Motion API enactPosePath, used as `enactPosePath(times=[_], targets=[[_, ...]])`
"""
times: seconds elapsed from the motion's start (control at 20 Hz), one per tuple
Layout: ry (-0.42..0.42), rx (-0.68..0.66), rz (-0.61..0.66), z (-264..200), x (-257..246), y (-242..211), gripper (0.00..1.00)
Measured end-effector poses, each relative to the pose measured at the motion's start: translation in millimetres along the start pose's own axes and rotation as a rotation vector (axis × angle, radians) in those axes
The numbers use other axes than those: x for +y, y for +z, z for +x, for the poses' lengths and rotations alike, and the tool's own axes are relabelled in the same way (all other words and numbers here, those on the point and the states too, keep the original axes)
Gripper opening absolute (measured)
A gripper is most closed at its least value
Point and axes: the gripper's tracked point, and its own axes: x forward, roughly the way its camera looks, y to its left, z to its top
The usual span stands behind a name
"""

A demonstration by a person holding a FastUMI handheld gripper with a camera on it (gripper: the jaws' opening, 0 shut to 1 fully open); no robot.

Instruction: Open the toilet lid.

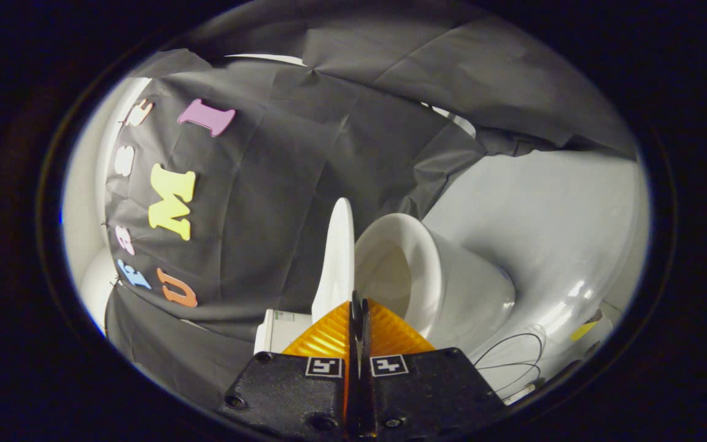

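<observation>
The view is rolled on its side. The white toilet lid (336,258) stands lifted off the bowl (412,276), edge-on to me, with a wide gap between them and the bowl's hollow showing. My gripper (358,304) is shut, its two orange fingers (390,334) pressed flat together with nothing between them. The tips sit just before the gap between lid and bowl, close to the lid's near edge. I cannot tell whether they touch it.
The white tank (277,331) sits behind the lid, against the black cloth wall (280,202). A glossy pale floor (550,227) spreads beyond the bowl. Thin black cable loops (513,359) and a yellow strip (583,331) lie on it near the toilet's base.
</observation>
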Motion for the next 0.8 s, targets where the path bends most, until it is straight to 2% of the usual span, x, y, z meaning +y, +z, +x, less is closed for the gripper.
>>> enactPosePath(times=[0.5, 0.8], targets=[[0.026, -0.031, -0.1, -13.6, 49.8, -6.6, 0.04], [0.052, -0.06, -0.198, -21.0, 97.9, -18.8, 0.06]])
